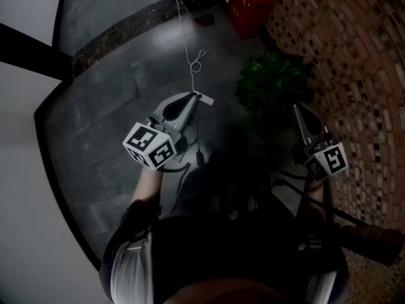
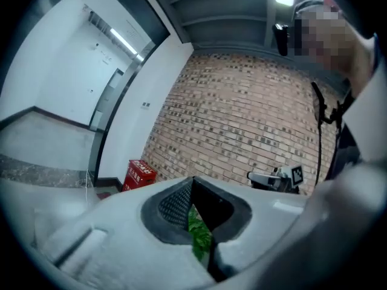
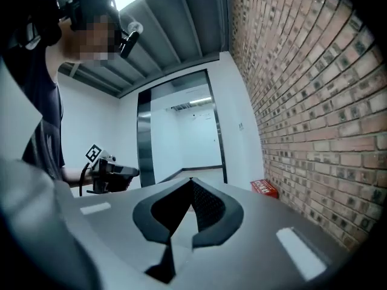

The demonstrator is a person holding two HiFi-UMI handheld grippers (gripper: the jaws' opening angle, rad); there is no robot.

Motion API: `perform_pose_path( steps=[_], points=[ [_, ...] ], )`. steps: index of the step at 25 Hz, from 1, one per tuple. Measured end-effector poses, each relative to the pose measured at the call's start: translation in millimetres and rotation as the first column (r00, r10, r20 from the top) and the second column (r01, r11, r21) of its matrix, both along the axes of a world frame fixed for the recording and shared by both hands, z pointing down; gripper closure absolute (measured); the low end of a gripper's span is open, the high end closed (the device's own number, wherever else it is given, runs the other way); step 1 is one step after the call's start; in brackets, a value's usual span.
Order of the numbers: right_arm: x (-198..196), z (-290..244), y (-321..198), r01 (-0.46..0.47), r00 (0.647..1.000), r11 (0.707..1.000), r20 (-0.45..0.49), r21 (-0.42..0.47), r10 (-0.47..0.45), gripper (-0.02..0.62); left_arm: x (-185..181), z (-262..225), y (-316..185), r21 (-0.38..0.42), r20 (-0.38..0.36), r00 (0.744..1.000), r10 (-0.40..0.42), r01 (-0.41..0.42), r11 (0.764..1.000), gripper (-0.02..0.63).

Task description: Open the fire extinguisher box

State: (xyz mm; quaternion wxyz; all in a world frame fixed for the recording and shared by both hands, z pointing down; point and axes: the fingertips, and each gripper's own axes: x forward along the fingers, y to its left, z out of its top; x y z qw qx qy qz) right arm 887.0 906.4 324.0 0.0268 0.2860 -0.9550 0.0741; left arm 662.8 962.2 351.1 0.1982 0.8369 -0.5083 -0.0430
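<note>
The red fire extinguisher box (image 1: 250, 5) stands on the floor against the brick wall, far ahead of me; it also shows as a small red box (image 2: 139, 175) in the left gripper view and as a red box (image 3: 265, 188) in the right gripper view. My left gripper (image 1: 197, 96) is held out level over the dark floor, its jaws shut with nothing between them. My right gripper (image 1: 295, 107) is out to the right near the wall, its jaws closed to a point and empty. Both grippers are well short of the box.
A green potted plant (image 1: 272, 84) sits between the grippers and the box, beside the brick wall (image 1: 354, 75). A thin white cord (image 1: 190, 56) trails across the grey tiled floor. White walls and a dark-framed doorway (image 3: 145, 144) lie to the left.
</note>
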Motion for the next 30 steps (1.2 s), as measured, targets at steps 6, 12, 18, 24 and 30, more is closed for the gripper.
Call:
perform_pose_path(
  steps=[6,12,18,24,30],
  points=[
    [48.3,22.6,-57.3,-0.045,0.998,0.999,-0.052,-0.006,0.045,0.594,44.0,-23.9,-73.3,0.023,0.055,0.998,0.004,-0.005,1.000,0.603],
    [76.6,35.6,-108.1,-0.011,0.998,1.000,-0.068,-0.014,0.010,0.594,77.4,-27.9,-110.3,0.020,0.091,0.996,-0.025,0.023,1.000,0.603],
    [52.5,11.1,-142.0,0.083,0.994,0.996,0.080,-0.041,-0.080,0.594,71.6,-20.6,-129.6,-0.002,0.202,0.975,-0.089,0.091,0.996,0.603],
    [27.9,10.3,-167.5,0.115,0.992,0.993,0.044,-0.011,-0.114,0.594,52.3,-17.2,-150.8,-0.008,0.190,0.972,-0.135,0.140,0.990,0.603],
    [11.3,34.5,-211.7,0.008,0.999,0.995,-0.052,-0.099,-0.013,0.594,25.8,-13.9,-183.5,0.024,0.216,0.964,-0.156,0.154,0.988,0.603]
  ],
)
